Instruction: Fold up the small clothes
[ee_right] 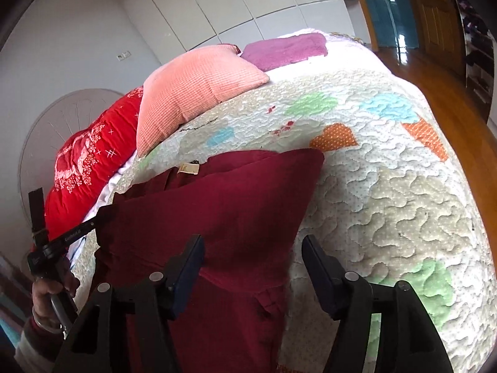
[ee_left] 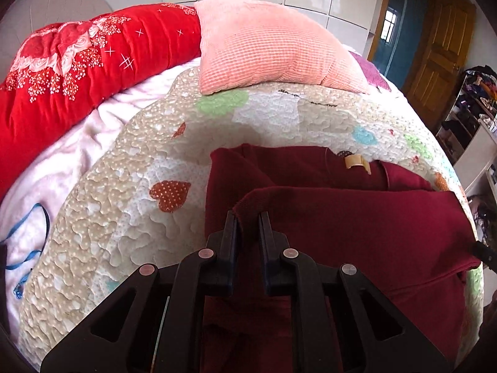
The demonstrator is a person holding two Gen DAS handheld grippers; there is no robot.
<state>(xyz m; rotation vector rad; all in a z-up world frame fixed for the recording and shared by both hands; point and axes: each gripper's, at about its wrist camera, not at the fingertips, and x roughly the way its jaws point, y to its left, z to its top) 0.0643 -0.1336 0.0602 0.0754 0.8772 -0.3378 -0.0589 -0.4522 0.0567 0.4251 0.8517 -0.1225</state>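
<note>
The left gripper [ee_left: 248,217] is nearly closed, its jaws pinching the folded edge of the dark red garment [ee_left: 357,227] and holding that flap a little above the layer beneath. The right gripper [ee_right: 253,245] stands wide open with nothing between its jaws; its left finger lies over the cloth, its right finger over bare quilt beside the garment's right edge. In the right wrist view the left gripper [ee_right: 102,216] shows from the side, clamped on the garment's left corner, with the person's hand [ee_right: 51,289] on its handle.

The garment [ee_right: 217,217] lies on the patchwork quilt [ee_left: 118,223] near the bed's near edge, its tan neck label [ee_left: 357,161] on the far side. Beyond it a pink pillow [ee_left: 273,46] rests on the quilt's far edge. A red floral duvet [ee_left: 77,71] is bundled along the bed's far left side, and a purple towel [ee_right: 285,51] lies past the pillow towards the far right corner.
</note>
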